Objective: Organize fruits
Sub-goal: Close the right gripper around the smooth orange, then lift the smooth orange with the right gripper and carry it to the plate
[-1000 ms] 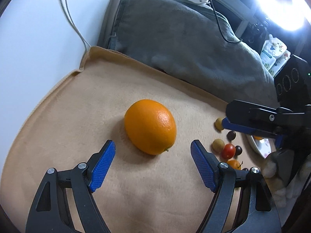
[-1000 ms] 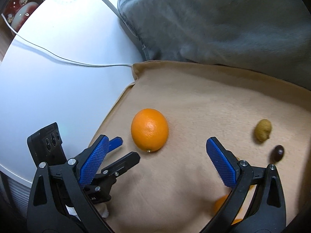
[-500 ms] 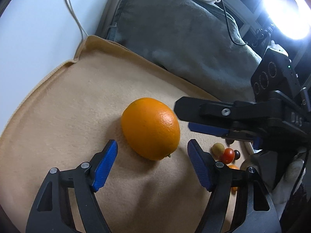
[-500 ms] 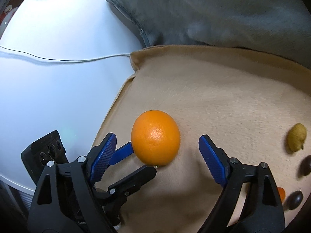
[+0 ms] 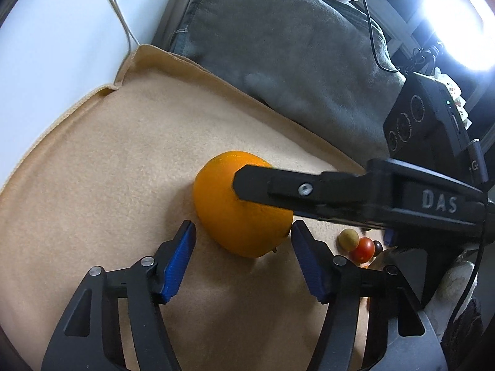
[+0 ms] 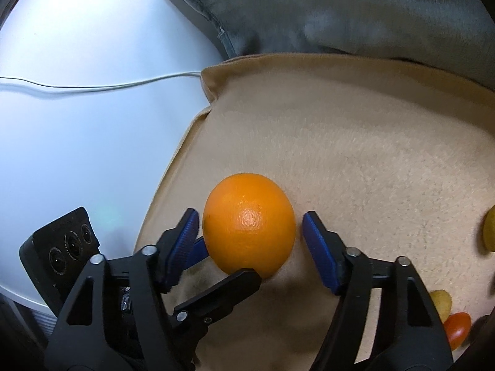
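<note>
1. Jaws of both grippers stand wide open, gripping nothing.
2. Orange [image 6: 249, 224] lies on the tan blanket [image 6: 371, 142], between the right gripper [image 6: 247, 241] pads, deeper than in the left gripper [image 5: 241, 259].
3. Small fruits [image 5: 360, 245] lie beyond, rightward.

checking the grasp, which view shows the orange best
The right wrist view: the orange shows whole between the open right gripper pads. In the left wrist view a black finger of the right gripper covers part of it.
</note>
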Demonstrator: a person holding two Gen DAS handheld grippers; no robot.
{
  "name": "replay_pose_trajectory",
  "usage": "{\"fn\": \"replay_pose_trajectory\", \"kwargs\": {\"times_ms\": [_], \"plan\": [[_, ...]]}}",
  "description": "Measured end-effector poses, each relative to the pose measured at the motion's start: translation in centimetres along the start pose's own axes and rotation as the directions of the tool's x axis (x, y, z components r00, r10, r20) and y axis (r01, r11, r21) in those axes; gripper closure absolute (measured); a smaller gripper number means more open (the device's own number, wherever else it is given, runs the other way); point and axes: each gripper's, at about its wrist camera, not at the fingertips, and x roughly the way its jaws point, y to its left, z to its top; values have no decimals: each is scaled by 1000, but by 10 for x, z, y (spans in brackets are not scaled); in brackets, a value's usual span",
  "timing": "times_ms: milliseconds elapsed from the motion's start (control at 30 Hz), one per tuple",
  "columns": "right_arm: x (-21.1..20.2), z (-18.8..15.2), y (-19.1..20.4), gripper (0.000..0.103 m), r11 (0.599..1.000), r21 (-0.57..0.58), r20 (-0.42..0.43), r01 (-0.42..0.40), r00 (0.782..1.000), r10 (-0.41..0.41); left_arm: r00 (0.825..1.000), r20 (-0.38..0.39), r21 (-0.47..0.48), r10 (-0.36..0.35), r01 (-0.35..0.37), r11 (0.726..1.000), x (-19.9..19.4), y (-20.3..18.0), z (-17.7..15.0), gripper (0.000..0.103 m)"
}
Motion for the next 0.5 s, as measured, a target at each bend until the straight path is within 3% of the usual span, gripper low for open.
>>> {"fn": "replay_pose_trajectory", "kwargs": {"times_ms": [500], "plan": [[-17,-9,0,36,1000,6,19,2,1000,-2,1000,10,42,19,-19,999,-8,-20,-4,45]]}}
